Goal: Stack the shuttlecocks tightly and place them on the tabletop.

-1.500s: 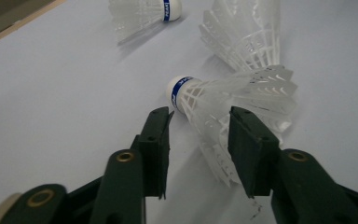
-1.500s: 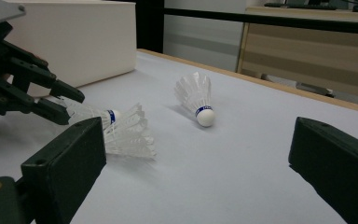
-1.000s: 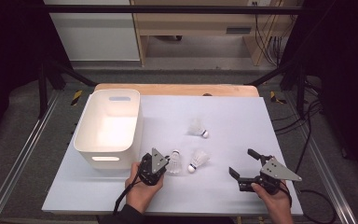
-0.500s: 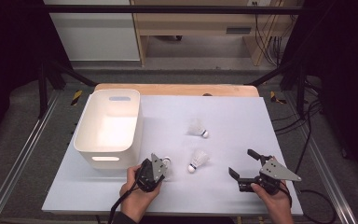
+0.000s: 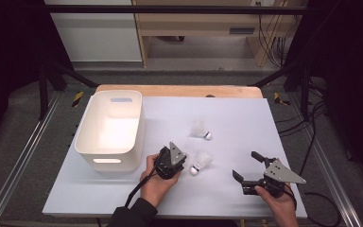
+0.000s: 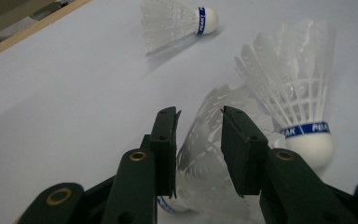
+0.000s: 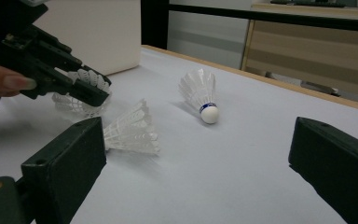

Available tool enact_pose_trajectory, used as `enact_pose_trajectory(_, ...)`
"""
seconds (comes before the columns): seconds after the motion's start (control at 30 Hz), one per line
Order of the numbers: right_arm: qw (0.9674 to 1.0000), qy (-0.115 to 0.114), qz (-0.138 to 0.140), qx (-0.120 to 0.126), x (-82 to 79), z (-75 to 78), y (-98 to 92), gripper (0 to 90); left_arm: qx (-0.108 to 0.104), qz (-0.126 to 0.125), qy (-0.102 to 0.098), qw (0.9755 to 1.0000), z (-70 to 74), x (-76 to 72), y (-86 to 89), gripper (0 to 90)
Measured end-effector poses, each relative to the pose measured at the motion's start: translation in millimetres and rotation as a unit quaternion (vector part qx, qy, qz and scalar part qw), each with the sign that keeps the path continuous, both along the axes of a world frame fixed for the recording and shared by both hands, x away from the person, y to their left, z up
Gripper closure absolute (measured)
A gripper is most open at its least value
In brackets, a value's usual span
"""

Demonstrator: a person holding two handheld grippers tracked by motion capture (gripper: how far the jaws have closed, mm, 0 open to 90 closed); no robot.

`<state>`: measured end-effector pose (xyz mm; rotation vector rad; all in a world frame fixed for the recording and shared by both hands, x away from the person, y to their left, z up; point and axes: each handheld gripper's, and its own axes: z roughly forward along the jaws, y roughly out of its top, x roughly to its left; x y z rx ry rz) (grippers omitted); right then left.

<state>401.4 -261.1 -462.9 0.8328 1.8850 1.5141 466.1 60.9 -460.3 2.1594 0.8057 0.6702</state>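
held shuttlecock (image 6: 209, 154), feather skirt pointing forward

The feathered white shuttlecock with a white cork (image 6: 303, 107) carries a blue band printed with white letters just above the cork. The second white shuttlecock farther off (image 6: 175, 23) has the same blue band. A translucent white feathered shuttlecock (image 6: 209, 154) shows a strip of blue near its base. The two-jaw left gripper (image 6: 198, 140) is black with brass-coloured rivets. The rectangular plastic bin (image 5: 109, 130) is white, the table sheet (image 5: 246, 118) pale grey-white with a light wooden edge behind. The right gripper (image 5: 246, 166) is black with a grey plate.
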Motion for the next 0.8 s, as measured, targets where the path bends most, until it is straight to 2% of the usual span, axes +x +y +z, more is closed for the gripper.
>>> enact_pose_trajectory(0.07,1.0,0.002,0.001,0.0,0.3,-0.3,-0.2,3.9,-0.012,0.0,0.016,0.9998,-2.3,4.7,-4.7,66.3)
enact_pose_trajectory(0.13,1.0,0.001,0.002,-0.001,0.2,-0.4,-0.2,3.9,-0.011,-0.002,0.017,0.9998,-2.6,4.7,-5.5,65.9)
enact_pose_trajectory(0.2,1.0,0.002,0.002,-0.001,0.0,-0.3,-0.1,3.9,-0.028,-0.011,0.016,0.9994,-3.0,4.7,-6.3,62.8)
enact_pose_trajectory(0.23,1.0,0.002,0.002,-0.001,0.0,-0.3,-0.1,3.9,-0.028,-0.011,0.016,0.9994,-3.0,4.7,-6.3,62.4)
enact_pose_trajectory(0.3,1.0,0.003,0.003,-0.003,0.0,-0.4,0.2,3.9,-0.036,-0.015,0.008,0.9992,-1.4,3.7,-6.0,61.3)
enact_pose_trajectory(0.33,1.0,0.003,0.004,-0.003,0.1,-0.5,0.4,3.9,-0.05,-0.021,0.001,0.9986,0.7,2.0,-5.4,56.5)
enact_pose_trajectory(0.4,1.0,0.003,0.004,-0.004,0.1,-0.6,0.4,3.9,-0.052,-0.024,-0.002,0.9984,1.8,1.0,-5.1,54.8)
enact_pose_trajectory(0.43,1.0,0.006,0.005,-0.003,0.0,-0.8,0.6,3.9,-0.063,-0.031,-0.005,0.9975,4.0,-1.3,-3.7,50.9)
enact_pose_trajectory(0.5,1.0,0.006,0.004,-0.004,0.1,-0.8,0.6,3.9,-0.069,-0.036,-0.008,0.997,5.0,-2.6,-3.1,48.7)
enact_pose_trajectory(0.57,1.0,0.007,0.004,-0.001,0.0,-1.1,1.0,3.8,-0.087,-0.049,-0.018,0.9948,7.8,-7.1,-0.2,47.4)
enact_pose_trajectory(0.6,1.0,0.008,0.004,-0.002,0.1,-1.3,1.2,3.8,-0.087,-0.049,-0.018,0.9948,7.8,-7.1,-0.2,46.7)
enact_pose_trajectory(0.63,1.0,0.008,0.004,-0.002,0.1,-1.3,1.2,3.8,-0.097,-0.053,-0.02,0.9937,8.6,-8.2,1.1,46.7)
enact_pose_trajectory(0.67,1.0,0.008,0.004,-0.003,0.6,-1.7,1.7,3.8,-0.118,-0.061,-0.03,0.9907,9.7,-10.8,3.4,42.8)
enact_pose_trajectory(0.7,1.0,0.008,0.004,-0.003,0.6,-1.7,1.7,3.8,-0.118,-0.061,-0.03,0.9907,9.7,-10.8,3.4,40.8)
enact_pose_trajectory(0.8,0.9999,0.008,0.004,-0.004,0.2,-1.4,2.0,3.8,-0.14,-0.067,-0.047,0.9868,11.0,-14.8,7.5,35.5)
